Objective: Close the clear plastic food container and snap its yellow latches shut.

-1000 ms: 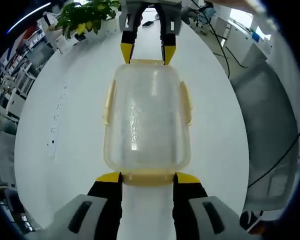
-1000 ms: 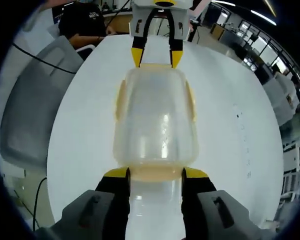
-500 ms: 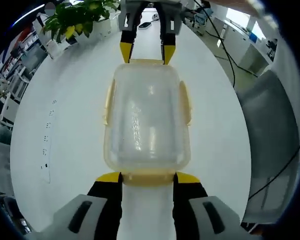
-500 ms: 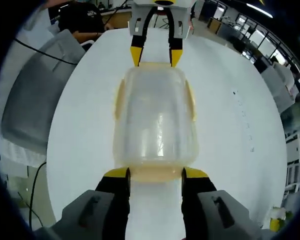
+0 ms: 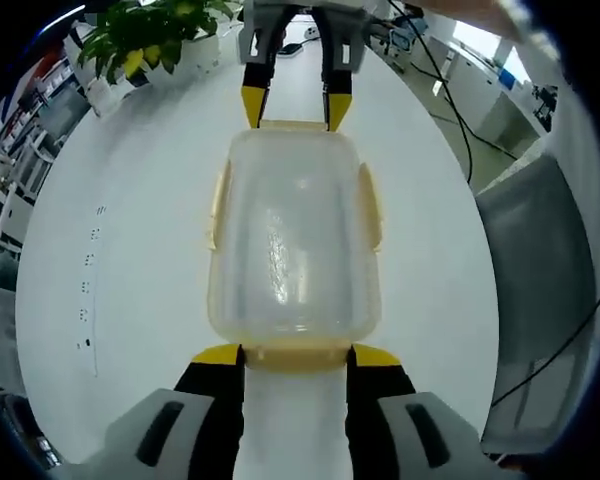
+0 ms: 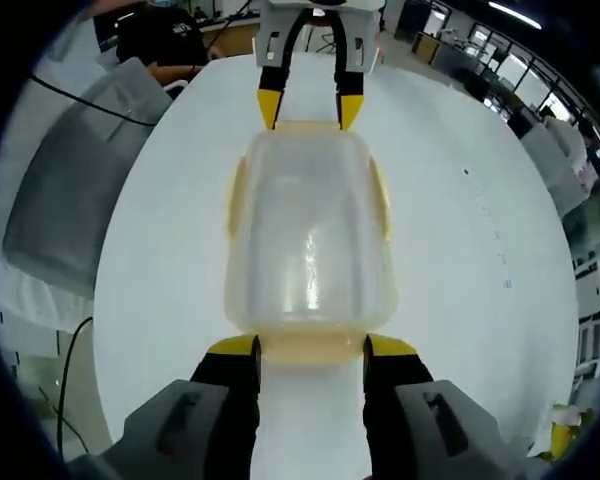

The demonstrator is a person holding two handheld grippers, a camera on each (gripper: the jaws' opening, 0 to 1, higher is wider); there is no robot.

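Note:
A clear plastic food container (image 5: pixel 295 240) with its lid on lies lengthwise between both grippers over a white round table (image 5: pixel 130 250). Yellow latches (image 5: pixel 220 205) run along its long sides and look folded flat against the walls. My left gripper (image 5: pixel 295 355) has its jaws on either side of the yellow end latch (image 5: pixel 295 350) nearest it, tips against the container's corners. At the far end my right gripper (image 5: pixel 295 108) holds the opposite latch the same way. From the other side I see the container (image 6: pixel 310 240), my right gripper (image 6: pixel 310 347) and the left gripper (image 6: pixel 307 105).
A potted plant (image 5: pixel 150 35) stands at the table's far edge. A grey chair (image 5: pixel 540 290) stands beside the table, also seen as the chair (image 6: pixel 65 200). A person in a dark top (image 6: pixel 165 40) sits beyond it. Cables trail on the floor.
The table and room have slid a little behind the container in both views. The container keeps the same place between both grippers, so all three have moved together.

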